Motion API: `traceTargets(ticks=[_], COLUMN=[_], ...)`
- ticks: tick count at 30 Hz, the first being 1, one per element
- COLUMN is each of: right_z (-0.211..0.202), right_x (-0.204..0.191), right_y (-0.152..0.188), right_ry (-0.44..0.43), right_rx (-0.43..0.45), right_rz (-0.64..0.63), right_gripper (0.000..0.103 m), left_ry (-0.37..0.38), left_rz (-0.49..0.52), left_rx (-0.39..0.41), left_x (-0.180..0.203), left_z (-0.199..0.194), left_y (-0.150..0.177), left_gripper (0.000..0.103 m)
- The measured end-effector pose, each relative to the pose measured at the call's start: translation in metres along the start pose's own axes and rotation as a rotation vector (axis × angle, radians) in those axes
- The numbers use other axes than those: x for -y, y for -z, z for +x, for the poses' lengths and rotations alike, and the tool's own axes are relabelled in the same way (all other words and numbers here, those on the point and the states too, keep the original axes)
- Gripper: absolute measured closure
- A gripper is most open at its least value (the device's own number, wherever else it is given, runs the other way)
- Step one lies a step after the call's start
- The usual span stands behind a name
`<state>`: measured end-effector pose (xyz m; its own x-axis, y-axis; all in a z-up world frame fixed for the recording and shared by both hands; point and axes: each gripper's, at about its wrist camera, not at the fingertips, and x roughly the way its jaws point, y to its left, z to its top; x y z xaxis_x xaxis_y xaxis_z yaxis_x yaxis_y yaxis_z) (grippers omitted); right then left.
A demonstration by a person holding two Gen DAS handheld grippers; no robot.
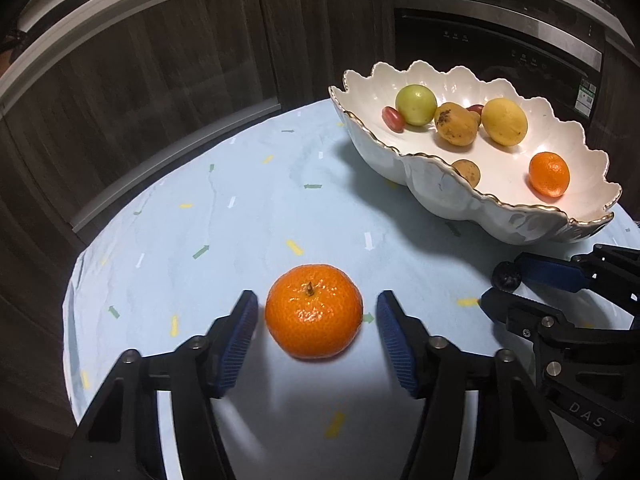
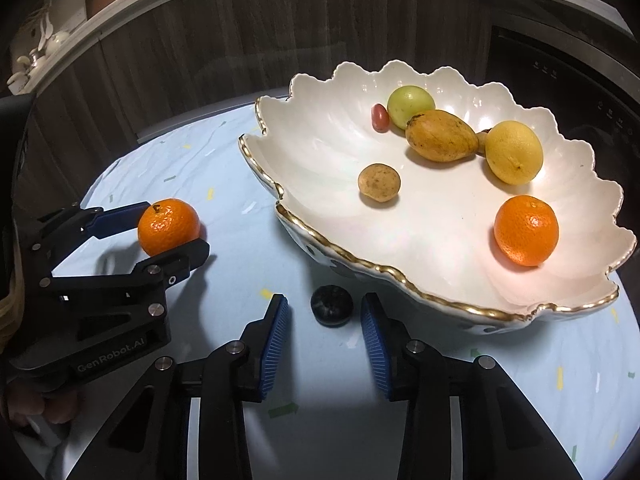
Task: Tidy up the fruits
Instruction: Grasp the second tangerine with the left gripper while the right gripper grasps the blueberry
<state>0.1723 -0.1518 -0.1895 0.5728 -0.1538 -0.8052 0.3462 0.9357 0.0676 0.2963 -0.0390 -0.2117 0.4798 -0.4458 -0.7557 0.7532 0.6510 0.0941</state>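
Beside the scalloped white ceramic bowl with a gold rim (image 2: 400, 272), on the desk covered in a pale blue cloth (image 1: 240, 216), the left claw (image 1: 316, 322) straddles a round orange mandarin with a short stem (image 1: 314, 311). Its blue ribbed pads stand apart, a sliver of cloth showing on either side of the fruit, so nothing is gripped yet. The right claw (image 2: 325, 326) likewise stands apart around a small dark round fruit (image 2: 332, 305), just in front of the bowl's near rim, with narrow gaps at both pads.

Inside the bowl lie a second mandarin (image 2: 526, 230), a yellow lemon (image 2: 514, 152), a brownish oval fruit (image 2: 440, 136), a green round fruit (image 2: 410, 106), a small tan one (image 2: 379, 183) and a red one (image 2: 380, 117).

The step in hand looks like a double pick-up. Next, each claw likely needs to clamp gently, lift clear of the rim, and carry its fruit over the bowl.
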Motion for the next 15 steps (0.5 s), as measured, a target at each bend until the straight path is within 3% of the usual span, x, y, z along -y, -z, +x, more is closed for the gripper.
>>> traceTargets(ticks=[4, 9, 15], right_z=[0.0009, 0.0021, 0.0018], right_x=[-0.0004, -0.0001, 0.0024], right_y=[-0.0013, -0.0029, -0.0037], right_ry=[0.0, -0.001, -0.023], right_rx=[0.0, -0.001, -0.002], right_rz=[-0.003, -0.004, -0.013], right_gripper=[0.067, 0.08, 0.08], left_ry=[0.005, -0.016, -0.034], left_rz=[0.008, -0.003, -0.019], left_rx=[-0.01, -0.019, -0.012], left_x=[0.0016, -0.0003, 0.0023], left_z=[0.0031, 0.0058, 0.003], left_y=[-0.001, -0.0023, -0.0019], left_gripper=[0.048, 0.057, 0.057])
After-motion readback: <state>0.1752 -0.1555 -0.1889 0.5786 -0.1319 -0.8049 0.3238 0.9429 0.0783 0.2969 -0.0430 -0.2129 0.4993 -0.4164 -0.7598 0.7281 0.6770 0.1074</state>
